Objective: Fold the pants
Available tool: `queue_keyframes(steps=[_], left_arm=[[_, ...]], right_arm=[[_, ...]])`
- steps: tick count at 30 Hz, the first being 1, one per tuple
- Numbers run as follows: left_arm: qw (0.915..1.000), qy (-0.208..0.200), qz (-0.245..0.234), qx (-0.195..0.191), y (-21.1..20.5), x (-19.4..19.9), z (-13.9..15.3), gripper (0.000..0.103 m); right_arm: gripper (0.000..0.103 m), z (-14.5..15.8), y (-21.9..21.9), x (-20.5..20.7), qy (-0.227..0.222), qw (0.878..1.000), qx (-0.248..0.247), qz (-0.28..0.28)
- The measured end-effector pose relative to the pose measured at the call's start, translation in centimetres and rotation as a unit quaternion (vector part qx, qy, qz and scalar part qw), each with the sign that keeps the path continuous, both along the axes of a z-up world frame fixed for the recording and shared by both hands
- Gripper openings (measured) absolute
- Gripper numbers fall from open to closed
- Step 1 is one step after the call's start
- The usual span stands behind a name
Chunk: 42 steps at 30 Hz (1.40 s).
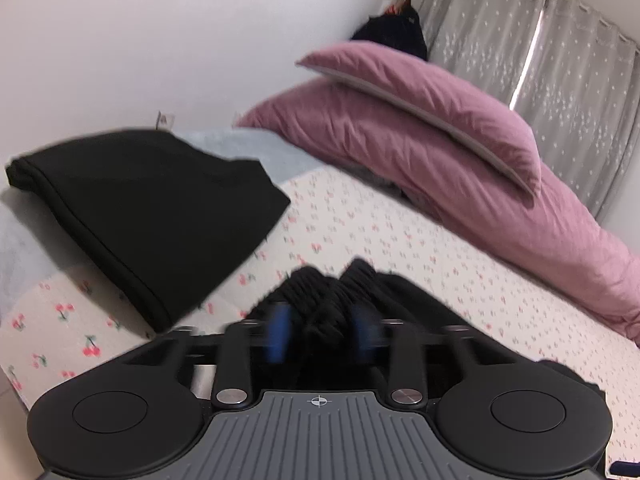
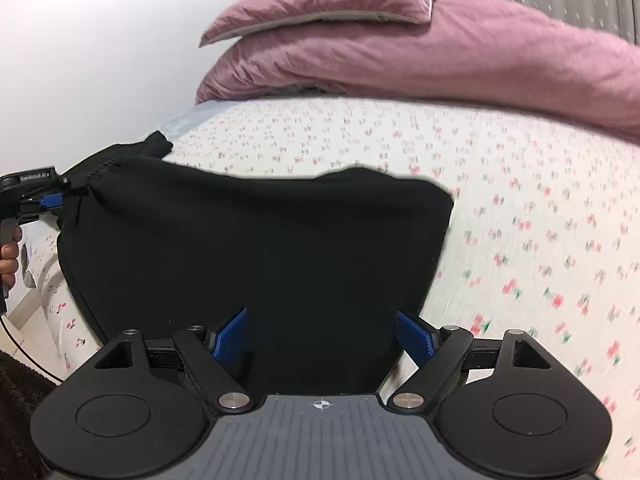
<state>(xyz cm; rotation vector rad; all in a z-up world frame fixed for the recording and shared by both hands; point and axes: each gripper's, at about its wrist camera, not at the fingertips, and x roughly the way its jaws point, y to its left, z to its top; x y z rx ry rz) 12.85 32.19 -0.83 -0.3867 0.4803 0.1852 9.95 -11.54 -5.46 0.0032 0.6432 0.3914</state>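
Observation:
The black pants [image 2: 256, 248] lie folded into a broad flat panel on the cherry-print bed sheet [image 2: 520, 200]. My right gripper [image 2: 322, 332] stands wide open over their near edge, its blue pads [image 2: 230, 336] apart with flat cloth between them. At the panel's left corner my left gripper [image 2: 50, 200] sits at the gathered waistband, with a person's hand [image 2: 10, 260] on its handle. In the left wrist view a bunched black fold [image 1: 320, 300] sits between the left gripper's [image 1: 322, 328] blurred blue pads [image 1: 278, 336], which stand apart and do not clamp it.
Another folded black garment [image 1: 148, 220] lies further off on a pale blue cloth near the white wall. A pink quilt [image 1: 460, 168] with a pink pillow [image 1: 440, 92] is heaped along the bed's far side, below grey curtains [image 1: 540, 40]. The bed edge and floor [image 2: 24, 320] are at left.

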Motion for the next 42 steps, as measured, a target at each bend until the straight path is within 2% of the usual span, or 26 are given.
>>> queue_keyframes(steps=[1, 5, 7, 9, 12, 15, 17, 19, 20, 21, 22, 23, 24, 25, 26, 28, 30, 32, 34, 35, 37, 39, 40, 42], left_arm=[[1.0, -0.004, 0.002, 0.007, -0.1, -0.1, 0.4, 0.059], [0.9977, -0.015, -0.041, 0.051, -1.6, 0.9, 2.2, 0.06], [0.9921, -0.017, -0.093, 0.082, -3.3, 2.0, 3.1, 0.063], [0.9814, -0.009, -0.159, 0.107, -5.2, 3.5, 3.5, 0.064], [0.9506, 0.003, -0.263, 0.165, -8.5, 6.4, 3.1, 0.064], [0.9115, 0.019, -0.341, 0.229, -11.4, 8.7, 1.9, 0.064], [0.8866, 0.033, -0.378, 0.264, -12.8, 9.8, 1.0, 0.064], [0.8652, 0.052, -0.402, 0.294, -13.7, 10.5, 0.1, 0.064], [0.8574, 0.063, -0.409, 0.306, -13.9, 10.8, -0.4, 0.064], [0.8523, 0.073, -0.414, 0.311, -14.0, 11.0, -0.8, 0.064], [0.8483, 0.083, -0.417, 0.315, -14.2, 11.1, -1.1, 0.063], [0.846, 0.092, -0.417, 0.319, -14.1, 11.1, -1.6, 0.055], [0.8436, 0.098, -0.422, 0.318, -13.9, 11.0, -2.0, 0.047], [0.8435, 0.099, -0.423, 0.315, -13.8, 11.0, -2.1, 0.029], [0.8472, 0.095, -0.416, 0.317, -13.8, 10.5, -2.3, 0.016], [0.8581, 0.071, -0.39, 0.326, -13.6, 9.2, -2.6, 0.004], [0.871, 0.034, -0.37, 0.322, -13.2, 7.8, -2.5, 0.002], [0.8832, -0.034, -0.347, 0.314, -12.6, 6.2, -2.3, 0.002], [0.8932, -0.084, -0.327, 0.297, -12.0, 5.1, -2.3, 0.003], [0.8983, -0.082, -0.317, 0.293, -11.9, 5.1, -2.4, 0.005], [0.9054, -0.047, -0.289, 0.308, -12.2, 6.2, -3.0, 0.013], [0.9131, -0.013, -0.257, 0.316, -12.3, 7.4, -3.3, 0.013], [0.9179, -0.013, -0.245, 0.312, -12.0, 7.4, -2.9, 0.013], [0.93, -0.032, -0.233, 0.283, -11.2, 6.5, -1.6, 0.027]], right_arm=[[0.082, 0.4, -0.1, 0.3, -0.009, 1.0, -0.008, -0.001], [0.079, 2.0, -0.5, 2.4, -0.045, 0.998, -0.031, -0.004], [0.074, 2.6, -0.6, 3.7, -0.06, 0.997, -0.042, 0.006], [0.067, 3.1, -0.5, 5.1, -0.076, 0.995, -0.063, 0.03], [0.057, 3.2, 0.3, 7.2, -0.077, 0.99, -0.09, 0.076], [0.044, 2.8, 1.3, 8.8, -0.068, 0.984, -0.124, 0.113], [0.043, 2.3, 1.8, 9.8, -0.064, 0.979, -0.15, 0.119], [0.042, 1.7, 2.2, 10.4, -0.055, 0.977, -0.166, 0.121], [0.036, 1.3, 2.3, 10.6, -0.047, 0.977, -0.168, 0.123], [0.025, 1.0, 2.3, 10.7, -0.039, 0.977, -0.168, 0.129], [0.018, 0.7, 2.4, 10.6, -0.035, 0.976, -0.169, 0.134], [0.006, 0.5, 2.5, 10.2, -0.04, 0.975, -0.172, 0.137], [0.005, 0.2, 2.7, 9.7, -0.051, 0.973, -0.177, 0.137], [0.004, 0.0, 2.7, 9.1, -0.065, 0.972, -0.183, 0.134], [0.003, -0.1, 2.8, 8.4, -0.079, 0.971, -0.186, 0.13], [0.002, -0.2, 2.6, 7.2, -0.111, 0.97, -0.185, 0.113], [0.001, -0.3, 2.3, 5.7, -0.159, 0.966, -0.183, 0.09], [0.001, -0.4, 2.0, 4.5, -0.195, 0.962, -0.174, 0.077], [0.0, -0.5, 2.0, 4.8, -0.196, 0.964, -0.171, 0.052], [0.0, -0.7, 2.2, 5.5, -0.185, 0.966, -0.178, 0.036], [0.002, -0.8, 2.4, 6.3, -0.184, 0.963, -0.197, 0.0], [0.013, -0.2, 1.8, 6.5, -0.177, 0.969, -0.173, -0.018], [0.017, 0.4, 1.3, 6.3, -0.169, 0.974, -0.15, -0.019], [0.022, 1.2, 0.8, 5.5, -0.158, 0.98, -0.119, 0.002]])
